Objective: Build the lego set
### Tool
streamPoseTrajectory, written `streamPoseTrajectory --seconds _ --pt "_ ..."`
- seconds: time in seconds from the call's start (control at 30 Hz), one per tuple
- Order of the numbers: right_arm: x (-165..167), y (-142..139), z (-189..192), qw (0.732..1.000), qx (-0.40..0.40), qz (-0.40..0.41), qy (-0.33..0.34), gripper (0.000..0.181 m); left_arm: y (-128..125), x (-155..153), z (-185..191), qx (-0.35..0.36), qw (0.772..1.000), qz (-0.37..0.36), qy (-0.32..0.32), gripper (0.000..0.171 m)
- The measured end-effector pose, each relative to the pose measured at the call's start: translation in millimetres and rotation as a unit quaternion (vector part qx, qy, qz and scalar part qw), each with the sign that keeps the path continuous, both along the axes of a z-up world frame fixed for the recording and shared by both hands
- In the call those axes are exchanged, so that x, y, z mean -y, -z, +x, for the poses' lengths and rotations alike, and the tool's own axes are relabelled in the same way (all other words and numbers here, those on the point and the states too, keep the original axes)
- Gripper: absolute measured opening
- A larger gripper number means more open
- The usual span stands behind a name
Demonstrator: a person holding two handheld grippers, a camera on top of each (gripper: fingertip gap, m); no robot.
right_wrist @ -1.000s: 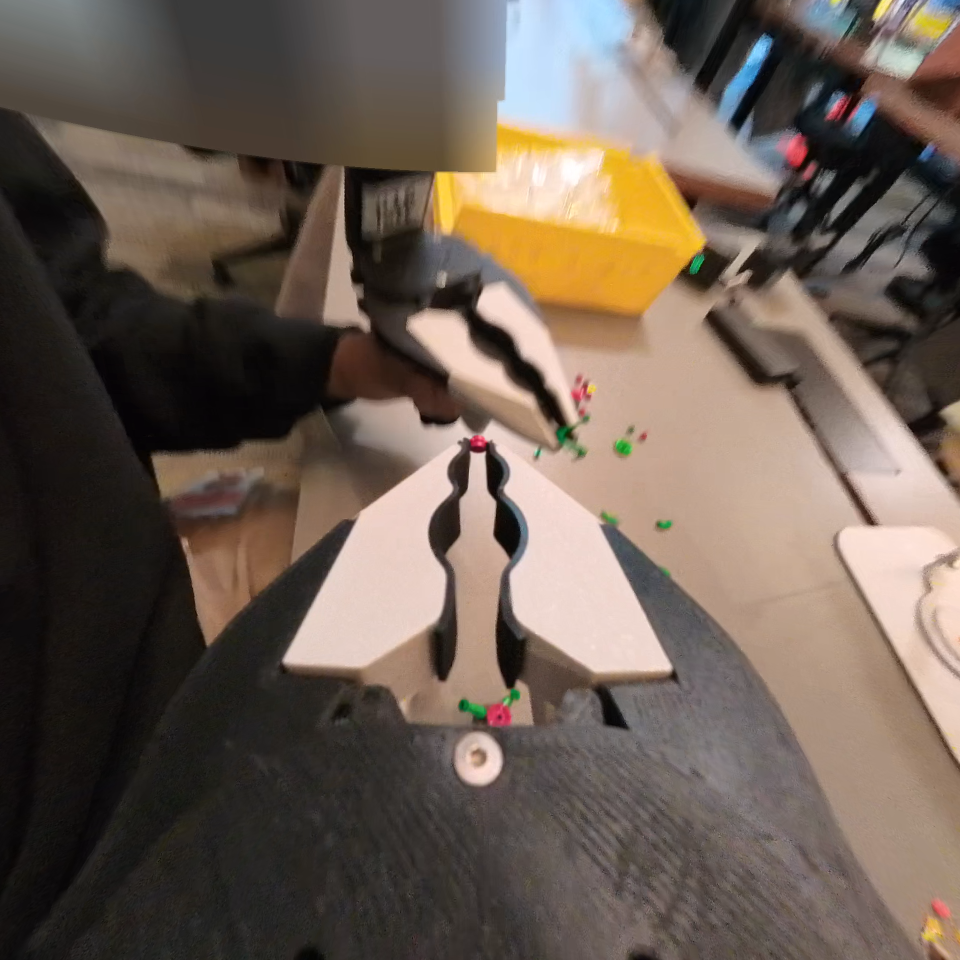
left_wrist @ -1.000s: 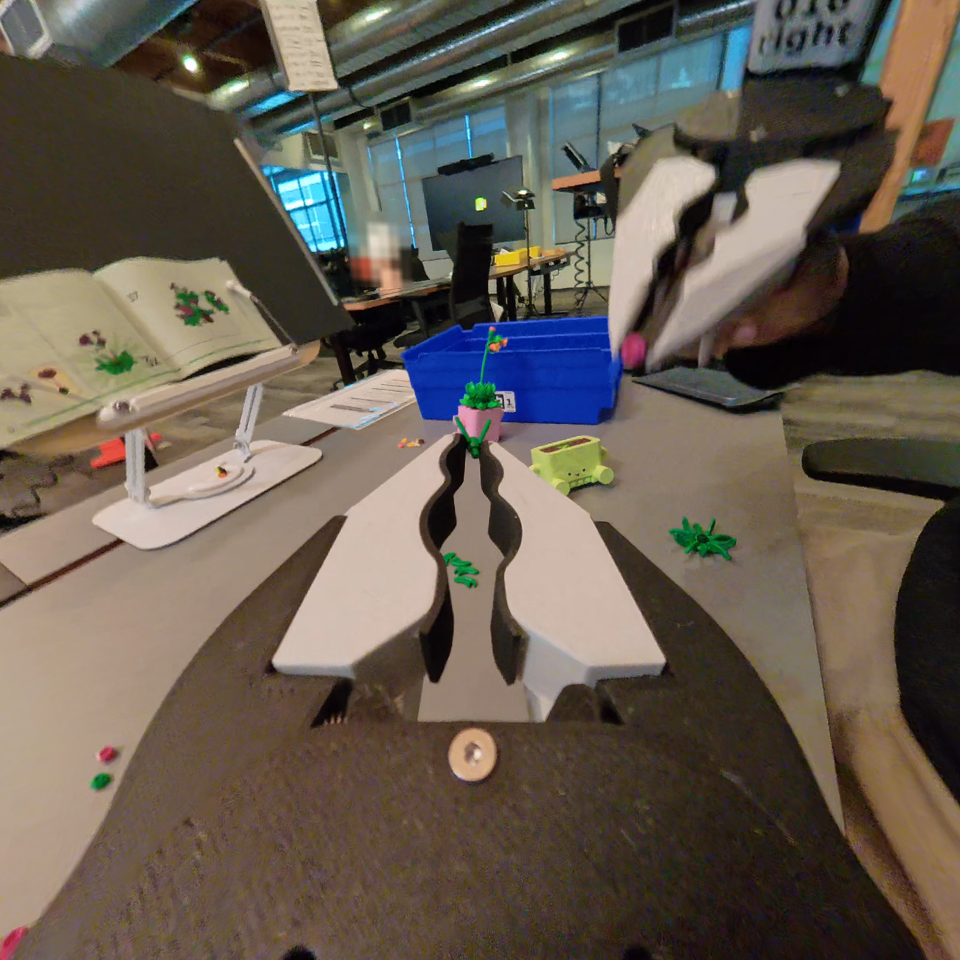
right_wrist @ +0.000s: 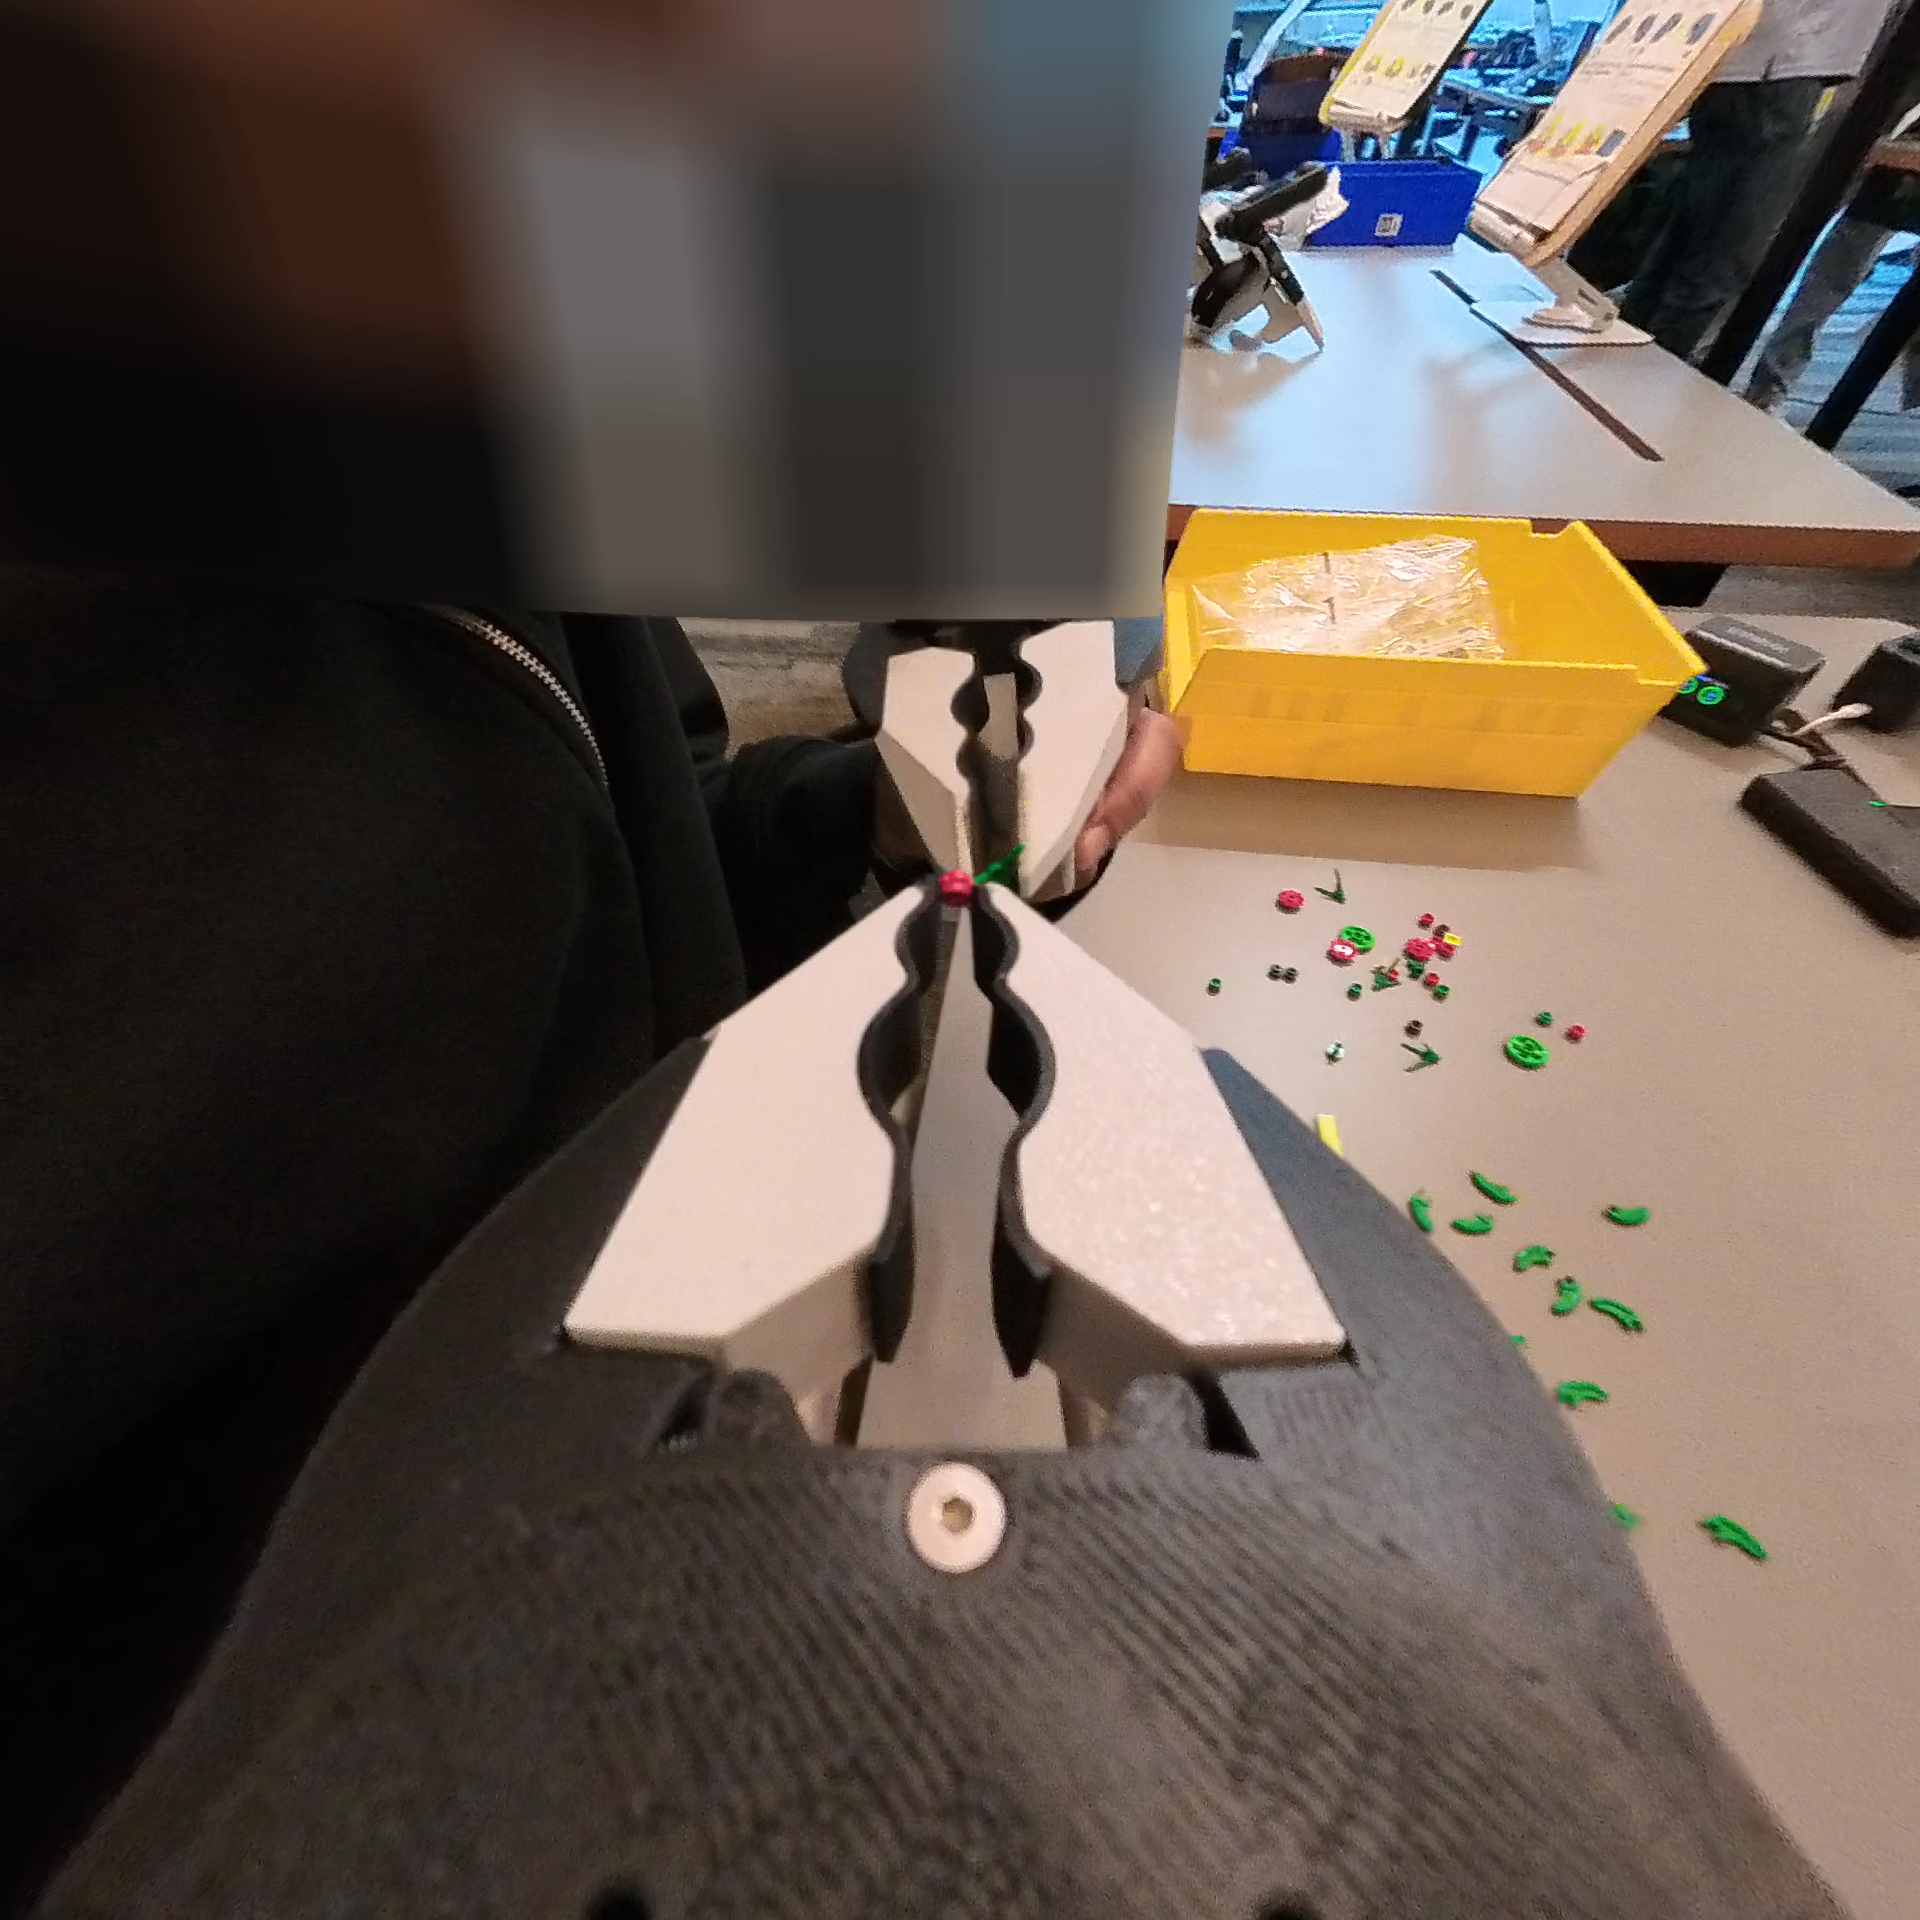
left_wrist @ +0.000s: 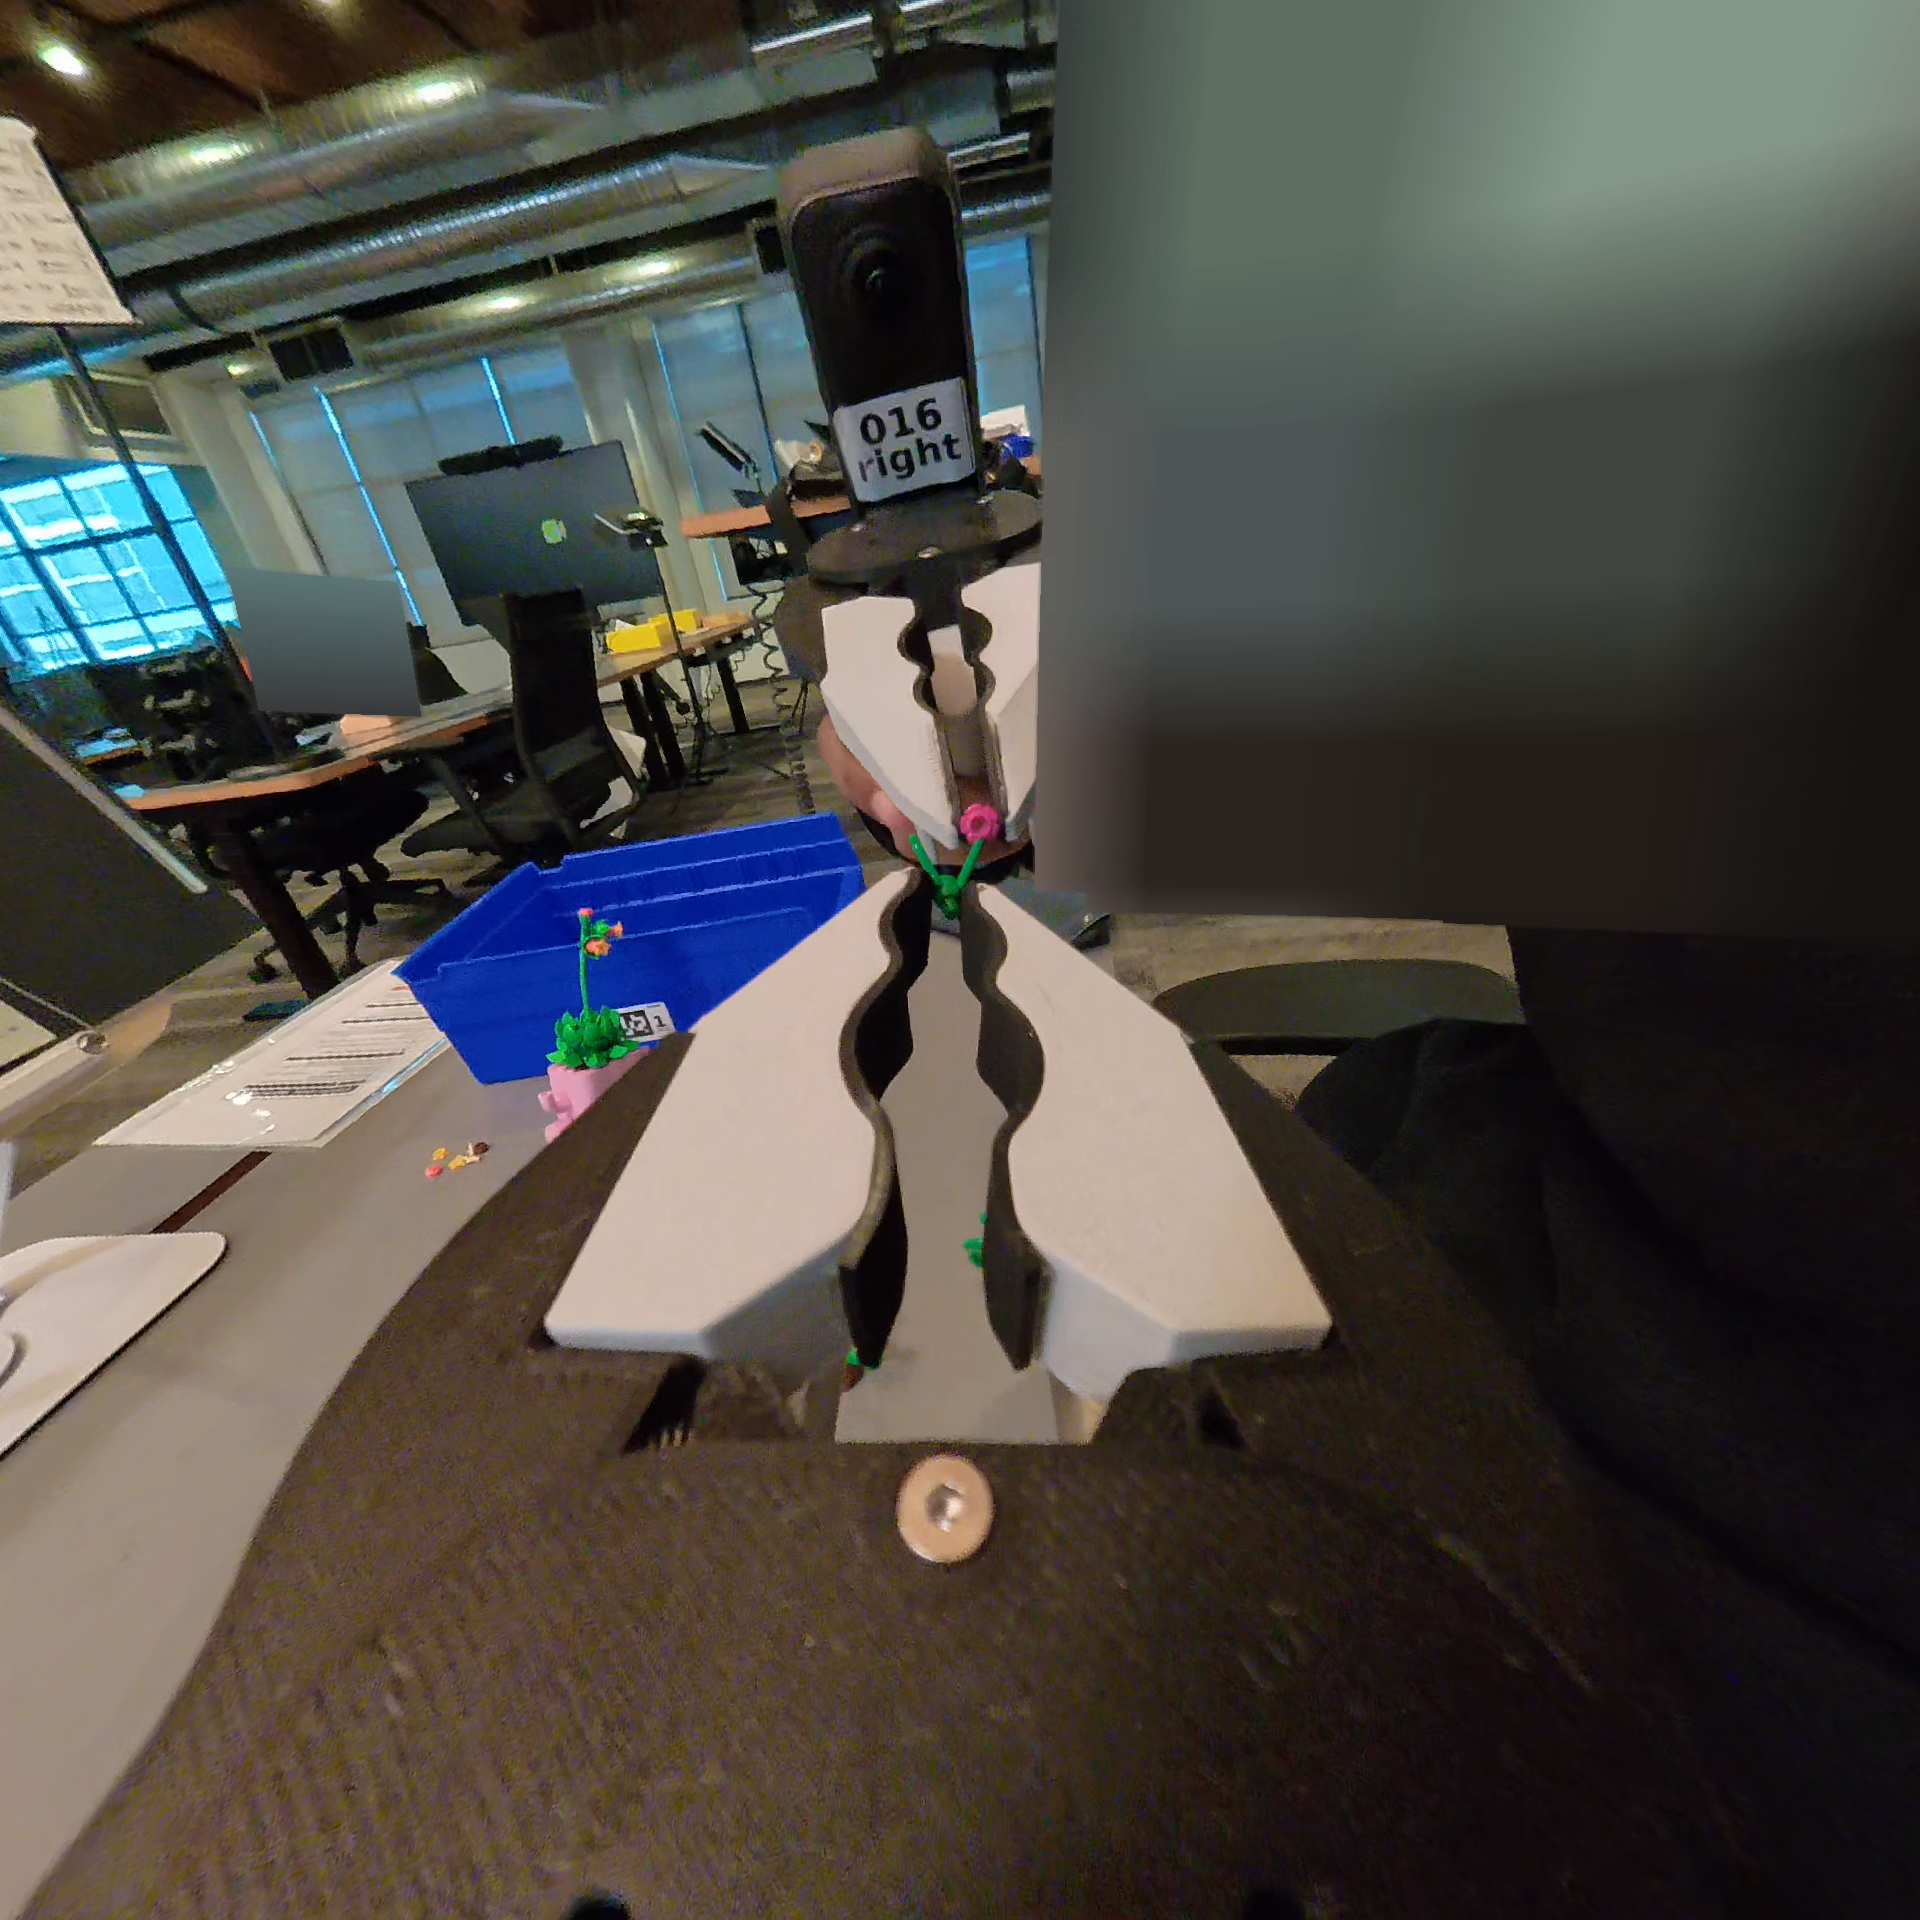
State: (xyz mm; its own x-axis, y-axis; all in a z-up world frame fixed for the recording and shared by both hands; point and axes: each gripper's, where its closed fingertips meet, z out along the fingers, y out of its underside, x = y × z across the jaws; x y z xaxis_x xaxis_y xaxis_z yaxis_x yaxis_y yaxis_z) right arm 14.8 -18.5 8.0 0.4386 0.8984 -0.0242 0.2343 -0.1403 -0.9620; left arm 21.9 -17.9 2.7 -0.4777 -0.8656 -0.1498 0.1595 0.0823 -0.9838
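Two tools meet tip to tip above our table [right_wrist: 1351,831]: our left tool [left_wrist: 943,896] pinches a green stem piece [left_wrist: 945,878], and our right tool [right_wrist: 954,902] pinches a pink flower piece [right_wrist: 954,885] touching that stem. Loose green leaf pieces [right_wrist: 1558,1262] lie scattered beside us.

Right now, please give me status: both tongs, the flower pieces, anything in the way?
Left tongs shut on green stem. Right tongs shut on pink flower. Tips meeting in the air, flower at a stem tip. Nothing between them.

Even overhead office light, fisheye-warped edges (foreground soft), no glare
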Motion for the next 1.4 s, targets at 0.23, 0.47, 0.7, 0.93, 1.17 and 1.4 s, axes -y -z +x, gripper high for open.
streamPoseTrajectory --seconds 0.23,0.47,0.7,0.93,1.17,1.4 --pt "-1.2 9.0 4.5 0.995 0.089 0.012 0.038 0.004 3.3 -2.3 2.7 -0.013 1.0 0.007 -0.013 0.003" --pt "-4.1 18.7 8.2 0.985 0.159 0.011 0.068 0.005 11.4 -2.5 6.5 -0.036 0.999 0.031 -0.026 0.003" --pt "-6.1 21.0 12.5 0.981 0.175 0.011 0.083 0.004 15.5 -7.8 10.2 -0.047 0.997 0.041 -0.05 0.003" --pt "-6.8 21.1 13.4 0.978 0.188 0.01 0.089 0.004 18.8 -8.0 12.5 -0.052 0.996 0.045 -0.053 0.003" --pt "-8.0 24.0 17.8 0.973 0.206 0.006 0.101 0.005 19.1 -9.5 13.4 -0.051 0.996 0.043 -0.057 0.003" --pt "-9.7 26.4 19.6 0.97 0.216 0.005 0.111 0.005 20.5 -8.5 15.0 -0.054 0.996 0.046 -0.058 0.002"
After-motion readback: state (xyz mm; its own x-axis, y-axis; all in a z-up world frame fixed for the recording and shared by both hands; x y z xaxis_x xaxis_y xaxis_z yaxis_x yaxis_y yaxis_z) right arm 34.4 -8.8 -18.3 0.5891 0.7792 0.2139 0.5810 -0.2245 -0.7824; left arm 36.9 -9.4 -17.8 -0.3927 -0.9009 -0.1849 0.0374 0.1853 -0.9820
